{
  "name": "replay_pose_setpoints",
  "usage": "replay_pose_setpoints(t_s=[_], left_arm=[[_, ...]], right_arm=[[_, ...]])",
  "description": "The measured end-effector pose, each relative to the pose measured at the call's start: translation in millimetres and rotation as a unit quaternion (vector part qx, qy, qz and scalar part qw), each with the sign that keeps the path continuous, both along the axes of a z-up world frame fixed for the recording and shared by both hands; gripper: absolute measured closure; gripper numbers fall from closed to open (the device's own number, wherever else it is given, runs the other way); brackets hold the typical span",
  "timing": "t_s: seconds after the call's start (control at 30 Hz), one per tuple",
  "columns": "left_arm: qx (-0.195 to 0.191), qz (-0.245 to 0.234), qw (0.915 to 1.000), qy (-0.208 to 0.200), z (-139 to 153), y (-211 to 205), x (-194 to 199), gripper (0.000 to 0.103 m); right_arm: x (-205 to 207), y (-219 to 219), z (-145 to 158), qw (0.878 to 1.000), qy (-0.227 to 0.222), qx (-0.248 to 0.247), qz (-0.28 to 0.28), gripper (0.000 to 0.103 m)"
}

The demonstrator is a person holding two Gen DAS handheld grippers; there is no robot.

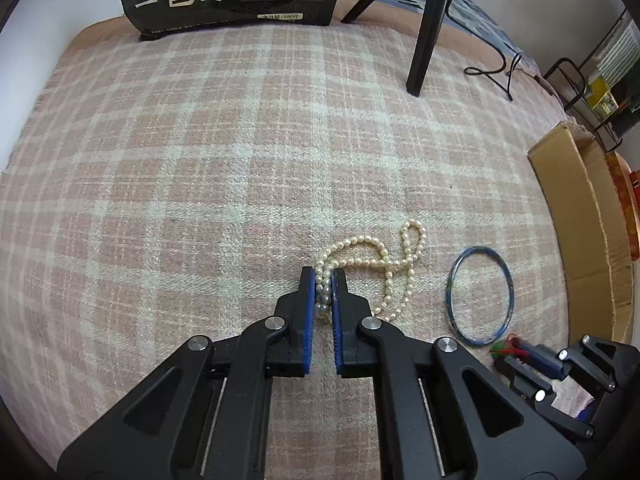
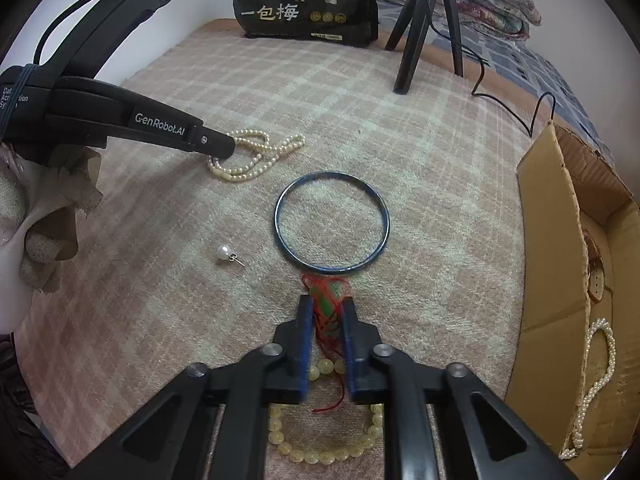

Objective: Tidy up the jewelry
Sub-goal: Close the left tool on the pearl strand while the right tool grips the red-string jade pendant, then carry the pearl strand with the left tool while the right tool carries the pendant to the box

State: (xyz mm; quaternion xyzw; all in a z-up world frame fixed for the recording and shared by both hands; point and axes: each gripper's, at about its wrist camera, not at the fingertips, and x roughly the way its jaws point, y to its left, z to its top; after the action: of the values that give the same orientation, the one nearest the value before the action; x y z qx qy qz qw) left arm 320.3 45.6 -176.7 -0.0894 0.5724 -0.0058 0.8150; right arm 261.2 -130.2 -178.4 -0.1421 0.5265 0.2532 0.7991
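My left gripper [image 1: 323, 276] is shut on a pearl necklace [image 1: 376, 260] that lies on the plaid cloth; it also shows in the right wrist view [image 2: 256, 152] with the left gripper [image 2: 224, 151] on it. My right gripper [image 2: 327, 304] is shut on a green pendant with red cord [image 2: 326, 300], low over the cloth; it shows in the left wrist view [image 1: 516, 354] too. A blue bangle [image 2: 331, 222] lies just beyond it, also seen in the left wrist view [image 1: 478, 296]. A pearl earring [image 2: 225, 253] lies to the left. A yellow bead bracelet [image 2: 324, 454] lies under my right gripper.
An open cardboard box [image 2: 560, 280] at the right holds a pearl strand [image 2: 596, 384] and a watch [image 2: 596, 272]. A black snack bag [image 2: 308, 4] and a tripod [image 2: 424, 28] stand at the back of the plaid cloth [image 1: 200, 160]. A cable [image 2: 512, 112] runs near the box.
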Motion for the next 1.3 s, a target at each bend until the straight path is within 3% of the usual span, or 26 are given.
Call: replay_pose_setpoints(t_s=[0.27, 0.83, 1.3], left_arm=[[-0.007, 0.013, 0.9998, -0.016, 16, 12, -8, 0.098], [-0.05, 0.032, 0.9961, -0.066, 65, 32, -17, 0.098], [-0.098, 0.006, 0.9876, -0.122, 120, 14, -29, 0.098]], right_arm=[[-2, -2, 9, 1.0, -0.01, 0.018, -0.01, 0.101], [-10, -6, 58, 0.996, -0.065, 0.062, -0.015, 0.102], [-18, -34, 109, 0.988, -0.119, 0.094, -0.042, 0.102]])
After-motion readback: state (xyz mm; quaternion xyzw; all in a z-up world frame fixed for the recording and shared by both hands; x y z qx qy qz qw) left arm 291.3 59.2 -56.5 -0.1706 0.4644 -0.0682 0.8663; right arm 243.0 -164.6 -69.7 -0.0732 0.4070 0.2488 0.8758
